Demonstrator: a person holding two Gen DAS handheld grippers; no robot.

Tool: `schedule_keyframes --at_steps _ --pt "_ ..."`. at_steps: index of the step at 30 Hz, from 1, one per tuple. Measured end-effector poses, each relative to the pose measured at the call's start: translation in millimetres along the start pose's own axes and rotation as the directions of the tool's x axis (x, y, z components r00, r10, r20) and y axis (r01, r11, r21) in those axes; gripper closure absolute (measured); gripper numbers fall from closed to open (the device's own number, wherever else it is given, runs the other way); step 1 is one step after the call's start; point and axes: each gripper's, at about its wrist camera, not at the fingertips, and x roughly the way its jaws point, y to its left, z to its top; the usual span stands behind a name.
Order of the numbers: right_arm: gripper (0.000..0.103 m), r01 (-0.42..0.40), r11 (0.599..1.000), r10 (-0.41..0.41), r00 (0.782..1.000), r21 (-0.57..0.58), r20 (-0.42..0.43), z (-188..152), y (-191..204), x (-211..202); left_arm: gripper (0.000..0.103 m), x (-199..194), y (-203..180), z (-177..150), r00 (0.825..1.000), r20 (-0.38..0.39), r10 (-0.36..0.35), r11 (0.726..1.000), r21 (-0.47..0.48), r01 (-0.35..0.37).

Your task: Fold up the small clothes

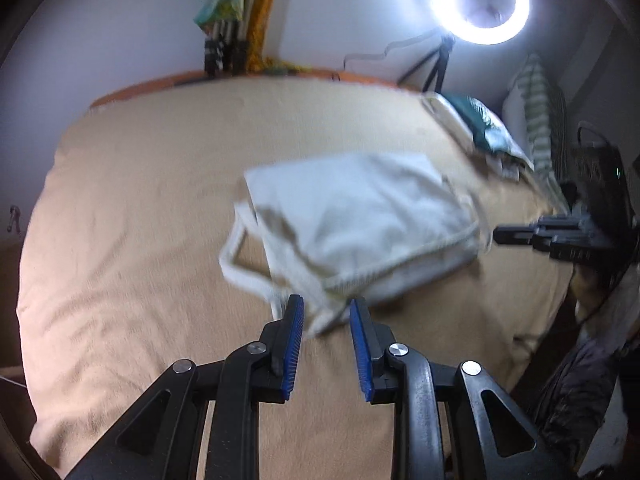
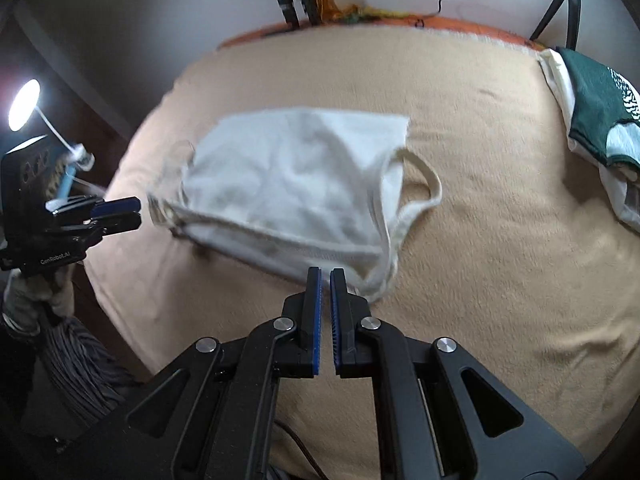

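Note:
A small white vest [image 1: 360,216] lies folded over on the tan blanket [image 1: 140,220], its shoulder straps [image 1: 236,256] sticking out at one side. My left gripper [image 1: 326,304] is open and empty, its tips just short of the vest's near hem. In the right wrist view the vest [image 2: 296,188] lies in the middle of the bed with a strap loop [image 2: 424,188] to its right. My right gripper [image 2: 325,274] has its jaws nearly closed with a thin gap, empty, just at the vest's near edge. Each gripper shows in the other's view: the right one [image 1: 520,236], the left one [image 2: 120,212].
A folded dark green and white garment [image 2: 600,100] lies at the bed's far right corner, also in the left wrist view [image 1: 480,124]. A ring light on a tripod [image 1: 480,0] stands behind it. A striped pillow [image 1: 536,112] leans by the wall. Hanging clothes [image 1: 236,8] are at the back.

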Motion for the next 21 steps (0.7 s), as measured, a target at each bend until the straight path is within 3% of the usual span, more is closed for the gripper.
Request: schedule_keyframes --at_steps 3,8,13,16,19,21 --pt "0.098 -0.012 1.000 0.012 1.000 0.015 0.011 14.6 3.3 8.8 0.080 6.8 -3.8 26.6 1.000 0.025 -0.002 1.000 -0.002 0.002" --pt "0.098 0.070 0.997 -0.069 0.997 0.028 -0.035 35.0 4.3 37.0 0.080 50.0 -0.5 41.7 0.997 -0.074 0.032 0.999 -0.004 -0.032" --pt "0.098 0.052 0.999 -0.050 0.995 0.012 -0.090 10.7 3.2 33.1 0.081 57.3 -2.6 7.1 0.989 -0.146 0.015 0.999 0.035 -0.010" --pt "0.098 0.004 0.999 0.001 0.990 0.034 -0.138 -13.0 -2.5 28.4 0.079 53.2 -3.6 -21.6 0.983 -0.183 -0.004 0.999 0.049 0.013" --pt "0.098 0.014 1.000 -0.009 0.981 0.025 -0.193 -32.0 -8.8 29.9 0.079 39.2 -4.8 -39.0 0.983 -0.182 -0.012 0.998 0.054 0.022" --pt "0.098 -0.006 1.000 0.011 0.986 0.030 -0.168 -36.4 -11.7 19.4 0.078 26.2 -5.0 -42.8 0.987 -0.157 -0.027 0.999 0.037 0.033"
